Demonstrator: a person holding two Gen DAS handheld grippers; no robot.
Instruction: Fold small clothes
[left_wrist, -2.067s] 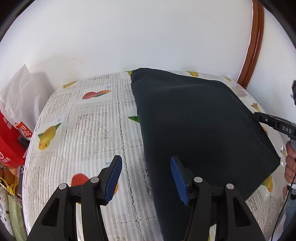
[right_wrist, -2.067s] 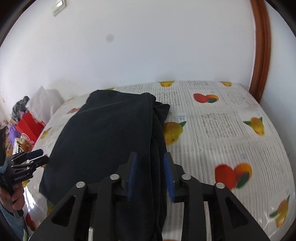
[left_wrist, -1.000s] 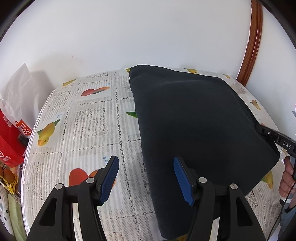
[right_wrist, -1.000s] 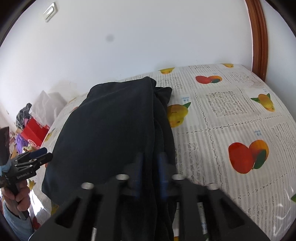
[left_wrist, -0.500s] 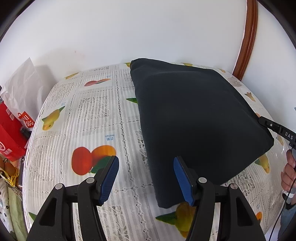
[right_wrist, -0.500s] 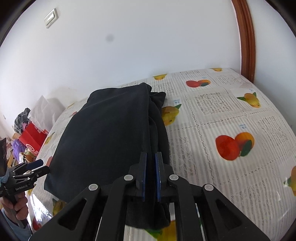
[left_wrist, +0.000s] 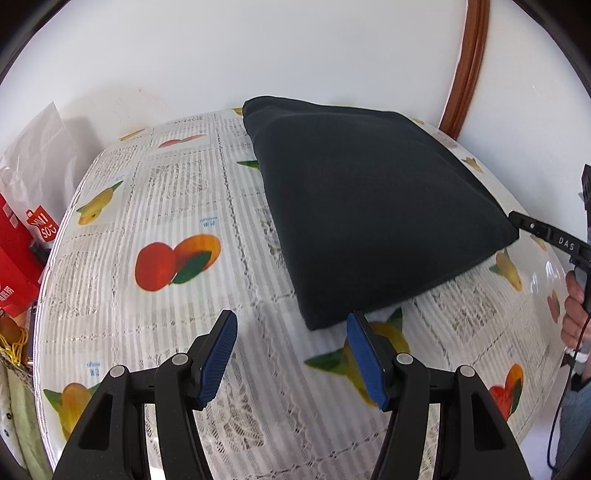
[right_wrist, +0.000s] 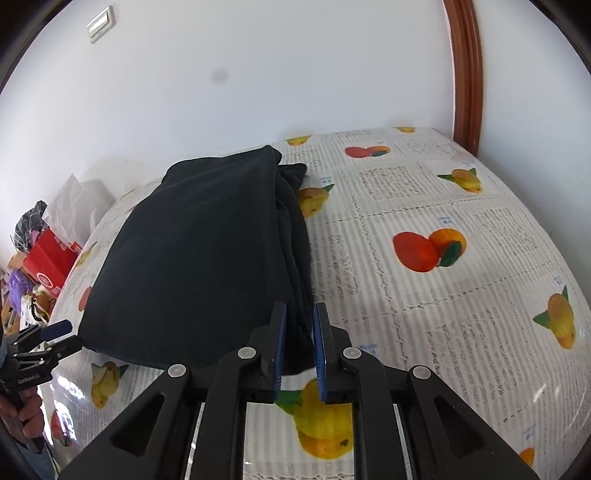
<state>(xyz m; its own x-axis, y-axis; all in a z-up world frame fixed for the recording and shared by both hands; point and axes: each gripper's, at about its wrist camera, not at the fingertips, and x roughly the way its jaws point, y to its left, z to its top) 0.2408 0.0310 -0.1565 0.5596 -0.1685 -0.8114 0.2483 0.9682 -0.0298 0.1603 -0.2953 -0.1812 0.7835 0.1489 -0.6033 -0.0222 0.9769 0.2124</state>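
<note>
Folded dark garment (left_wrist: 369, 206) lying on the fruit-print counter (left_wrist: 155, 206). Left gripper (left_wrist: 291, 350) fingers spread just short of its near corner; right gripper (right_wrist: 298, 345) fingers pinching its near edge.

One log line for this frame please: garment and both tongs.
dark garment: folded, lying on fruit tablecloth | left tongs: open, empty, off its near corner | right tongs: straddling its edge, grip unclear
</note>
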